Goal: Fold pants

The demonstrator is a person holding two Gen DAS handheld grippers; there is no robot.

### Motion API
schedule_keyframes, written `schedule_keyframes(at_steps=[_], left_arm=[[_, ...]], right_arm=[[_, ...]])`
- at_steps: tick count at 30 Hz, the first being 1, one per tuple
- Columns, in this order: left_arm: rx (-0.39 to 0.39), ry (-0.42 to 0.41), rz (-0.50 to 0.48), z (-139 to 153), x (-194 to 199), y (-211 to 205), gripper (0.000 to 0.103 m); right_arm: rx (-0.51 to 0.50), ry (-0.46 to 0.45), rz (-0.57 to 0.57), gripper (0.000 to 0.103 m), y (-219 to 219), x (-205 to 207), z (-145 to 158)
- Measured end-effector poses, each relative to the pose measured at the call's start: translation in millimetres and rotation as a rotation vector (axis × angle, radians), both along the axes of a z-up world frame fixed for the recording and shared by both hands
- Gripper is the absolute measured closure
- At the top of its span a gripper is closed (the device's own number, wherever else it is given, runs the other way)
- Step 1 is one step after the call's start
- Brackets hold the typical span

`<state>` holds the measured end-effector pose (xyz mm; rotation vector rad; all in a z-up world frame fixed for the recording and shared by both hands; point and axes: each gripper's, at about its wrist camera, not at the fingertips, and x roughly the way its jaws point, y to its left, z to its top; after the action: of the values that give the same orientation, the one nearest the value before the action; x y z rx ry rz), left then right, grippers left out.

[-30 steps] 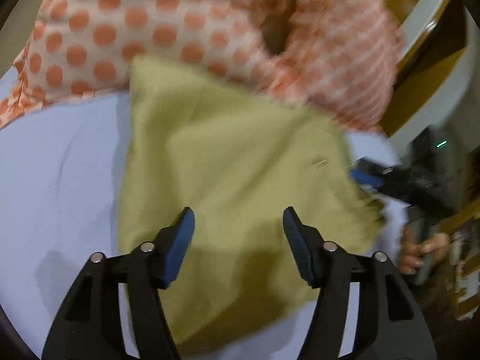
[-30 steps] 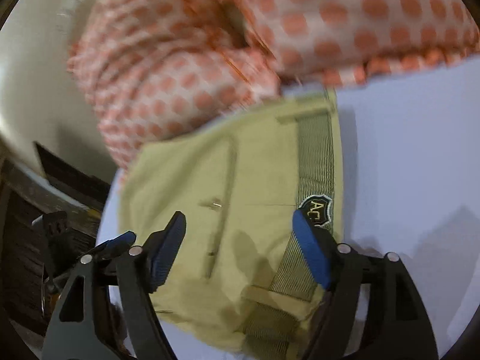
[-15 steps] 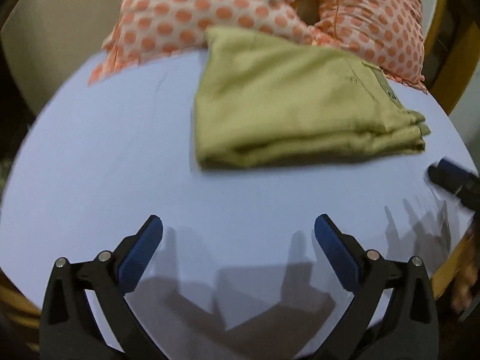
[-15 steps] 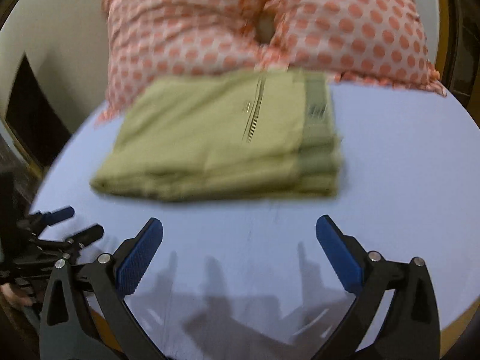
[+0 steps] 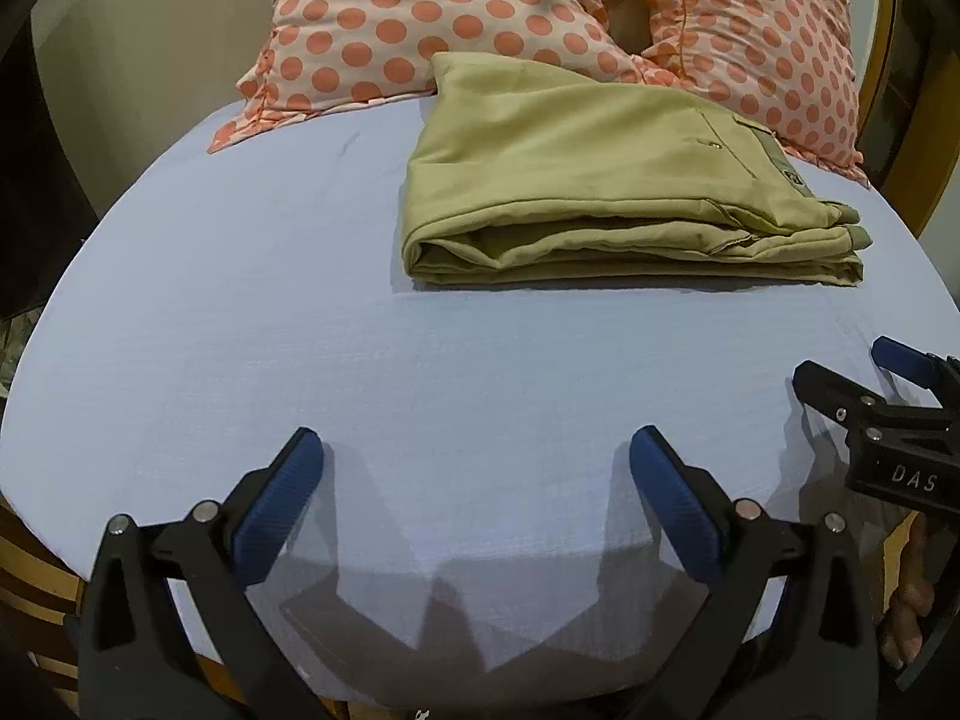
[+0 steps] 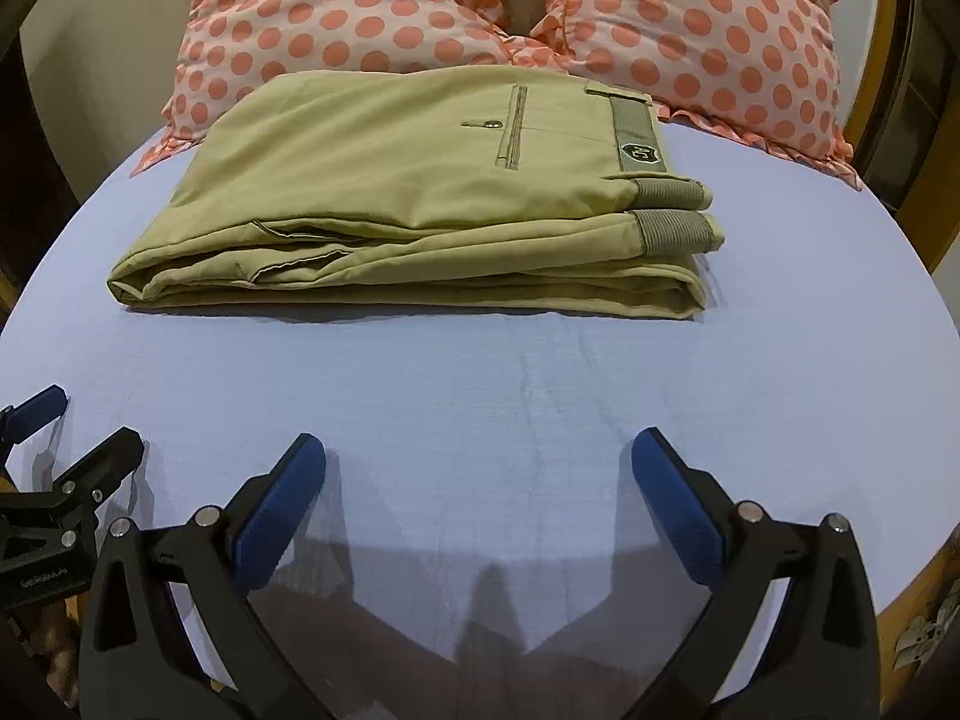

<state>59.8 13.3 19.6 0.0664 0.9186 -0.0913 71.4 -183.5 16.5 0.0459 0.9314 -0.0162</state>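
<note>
Both grippers, left [image 5: 474, 480] and right [image 6: 477, 480], hang wide and empty; a careless nudge could spill the folded pants [image 6: 414, 198].

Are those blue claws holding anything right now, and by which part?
Nothing. The left gripper and right gripper are both open above the sheet, apart from the folded pants.
</note>
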Motion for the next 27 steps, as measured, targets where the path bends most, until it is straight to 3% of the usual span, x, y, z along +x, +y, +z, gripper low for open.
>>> schedule_keyframes(at_steps=[27], left_arm=[[0.002,-0.005,-0.004,-0.2,0.8,0.7,0.002]], right_arm=[[0.000,-0.001,-0.001,0.001,-1.3,0.6,0.4]])
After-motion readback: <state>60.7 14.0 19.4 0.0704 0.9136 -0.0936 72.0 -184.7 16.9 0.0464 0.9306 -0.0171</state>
